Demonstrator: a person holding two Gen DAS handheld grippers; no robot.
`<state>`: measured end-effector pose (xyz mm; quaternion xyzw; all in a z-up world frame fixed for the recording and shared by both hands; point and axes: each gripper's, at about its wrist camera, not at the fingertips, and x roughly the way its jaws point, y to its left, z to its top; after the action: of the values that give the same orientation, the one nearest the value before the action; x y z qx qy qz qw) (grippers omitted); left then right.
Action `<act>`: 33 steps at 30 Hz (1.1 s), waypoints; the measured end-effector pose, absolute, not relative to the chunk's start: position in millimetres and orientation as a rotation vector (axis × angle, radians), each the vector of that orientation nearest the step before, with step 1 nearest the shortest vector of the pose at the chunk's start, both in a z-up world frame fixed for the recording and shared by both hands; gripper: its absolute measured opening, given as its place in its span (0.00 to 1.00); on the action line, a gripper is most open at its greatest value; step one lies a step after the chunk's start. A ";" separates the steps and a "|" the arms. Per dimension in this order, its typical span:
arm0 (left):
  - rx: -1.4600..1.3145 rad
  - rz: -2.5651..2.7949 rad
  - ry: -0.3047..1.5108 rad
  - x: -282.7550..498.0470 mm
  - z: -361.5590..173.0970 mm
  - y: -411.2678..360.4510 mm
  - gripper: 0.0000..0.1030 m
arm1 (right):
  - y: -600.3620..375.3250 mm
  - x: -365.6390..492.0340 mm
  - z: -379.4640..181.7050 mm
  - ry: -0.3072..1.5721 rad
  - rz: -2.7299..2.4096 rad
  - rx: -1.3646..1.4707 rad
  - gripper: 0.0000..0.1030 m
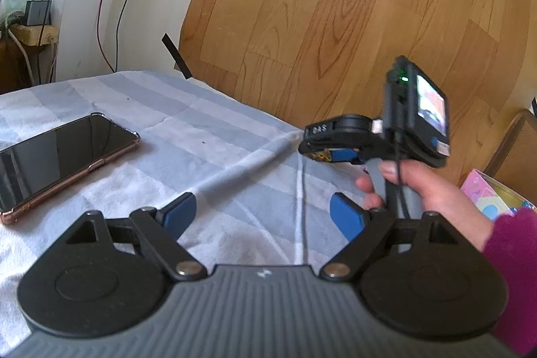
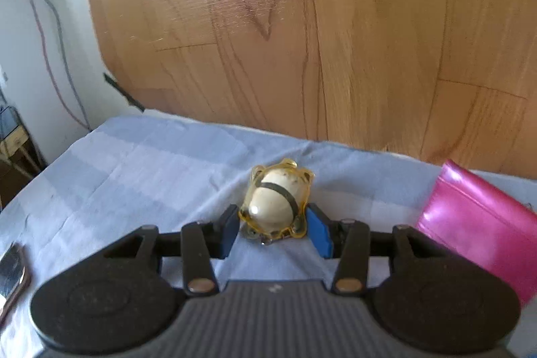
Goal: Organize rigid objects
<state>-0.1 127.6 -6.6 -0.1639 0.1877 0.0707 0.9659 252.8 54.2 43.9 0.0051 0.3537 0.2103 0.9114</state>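
Observation:
My right gripper (image 2: 273, 228) is shut on a small cream earbud case in a yellowish clear cover (image 2: 276, 203), held above the blue striped cloth (image 2: 151, 170). In the left wrist view the right gripper (image 1: 327, 153) hangs over the table's far right edge, a yellow bit of the case showing between its blue pads. My left gripper (image 1: 263, 213) is open and empty above the cloth. A black phone in a rose-gold case (image 1: 63, 156) lies flat at the left.
A shiny pink pouch (image 2: 476, 223) lies on the cloth at the right. A colourful box (image 1: 493, 200) sits at the far right edge. Wooden floor (image 1: 335, 5) lies beyond the table. Cables and a charger (image 1: 37, 12) are by the wall at left.

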 end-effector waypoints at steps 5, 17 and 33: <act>-0.324 0.151 0.390 0.8 -6.6 126.8 0.85 | 40.5 224.4 46.1 0.718 0.470 -0.005 0.42; -0.314 0.161 0.416 3.1 -8.8 125.3 0.85 | 8.0 164.9 47.1 0.693 0.550 -0.039 0.42; -0.307 0.113 0.452 9.7 -11.5 123.9 0.86 | -0.8 150.9 46.6 0.692 0.565 -0.014 0.42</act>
<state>9.7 123.9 -11.5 -0.1513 0.2233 0.0557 0.9613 150.9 -0.8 46.6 -0.0069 0.3344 0.2733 0.9019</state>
